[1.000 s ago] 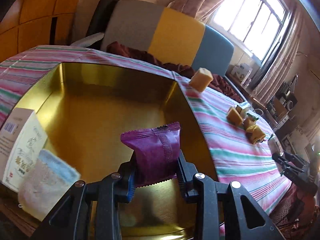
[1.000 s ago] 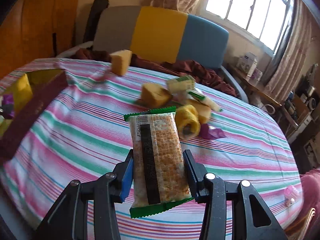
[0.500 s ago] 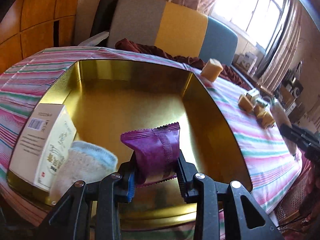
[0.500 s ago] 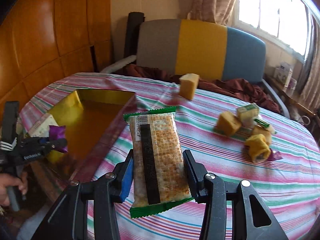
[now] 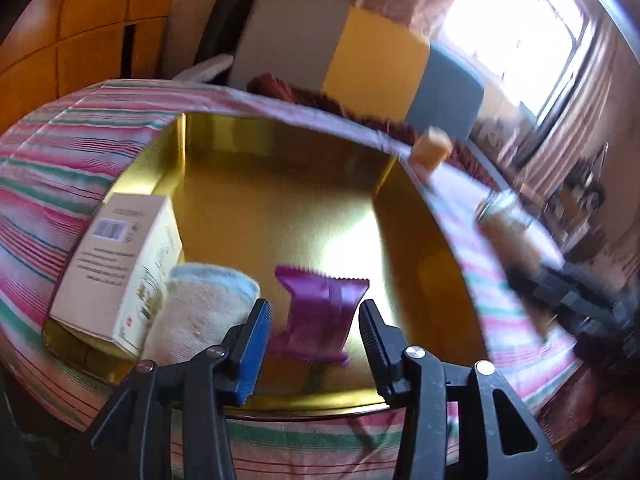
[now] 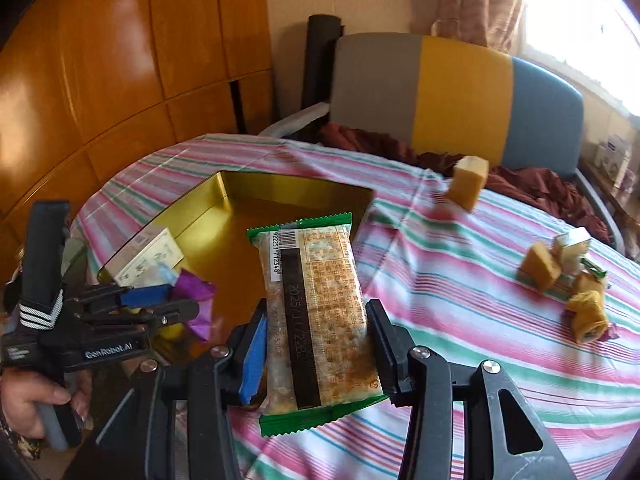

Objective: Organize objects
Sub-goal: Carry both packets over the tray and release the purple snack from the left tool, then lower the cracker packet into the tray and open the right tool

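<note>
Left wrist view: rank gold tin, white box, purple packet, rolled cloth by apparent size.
1. gold tin, clearly largest.
2. white box.
3. rolled cloth and purple packet: look alike, and both sit close to the camera, so no ranking between them.

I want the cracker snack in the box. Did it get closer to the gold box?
Yes. The cracker packet came across the striped tablecloth and now overlaps the gold box.

Left tongs [image 5: 316, 328] just opening; right tongs [image 6: 316, 344] clamped.

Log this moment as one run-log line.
left gripper: just opening, purple packet released into gold tin | right gripper: shut on cracker pack
</note>
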